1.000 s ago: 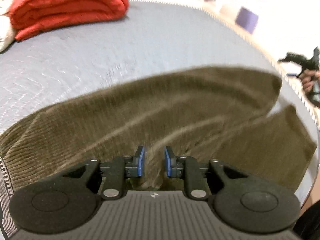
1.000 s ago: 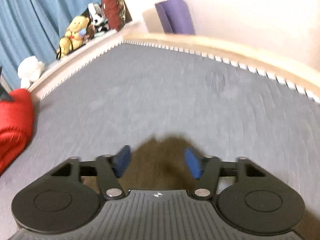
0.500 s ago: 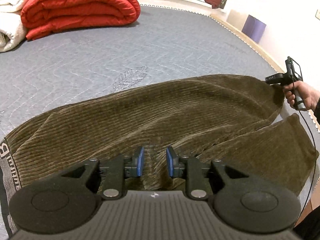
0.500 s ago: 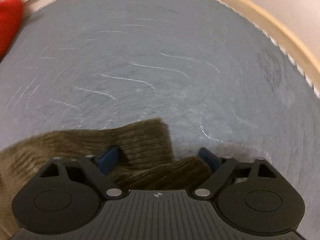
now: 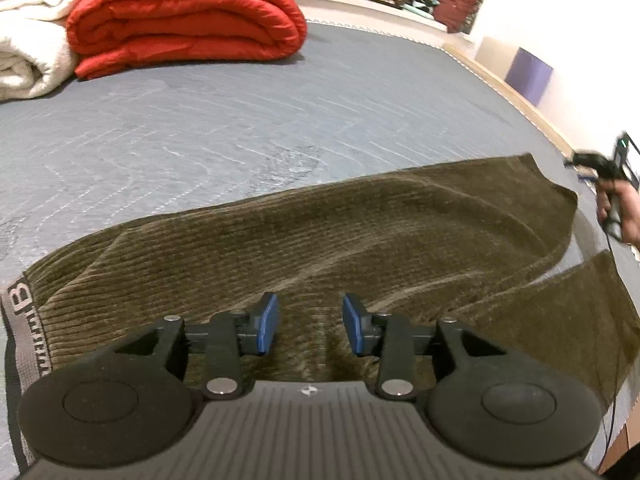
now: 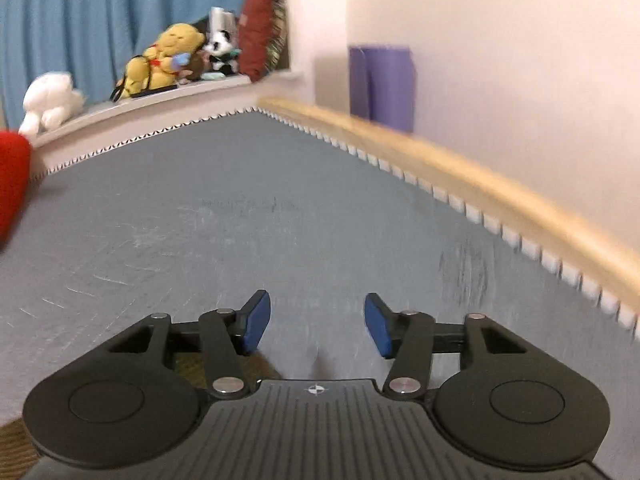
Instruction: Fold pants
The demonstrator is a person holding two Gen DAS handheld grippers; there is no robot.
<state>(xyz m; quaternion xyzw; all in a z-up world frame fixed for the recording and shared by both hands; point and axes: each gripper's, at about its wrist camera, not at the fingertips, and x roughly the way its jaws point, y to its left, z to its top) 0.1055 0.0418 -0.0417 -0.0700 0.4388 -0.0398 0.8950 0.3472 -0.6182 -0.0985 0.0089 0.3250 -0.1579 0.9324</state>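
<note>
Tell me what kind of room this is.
Most likely a bedroom: the pants lie on a grey quilted mattress, with a folded red duvet at its far end and stuffed toys on a ledge.

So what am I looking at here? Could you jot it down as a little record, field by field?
surface: grey mattress
garment: brown corduroy pants, spread flat, legs towards the right
left tongs: over the pants, jaws opening, fabric beneath, nothing pinched
right tongs: over bare mattress, jaws closing, nothing between them
far left: folded red quilt, white blanket
ledge: plush toys
</note>
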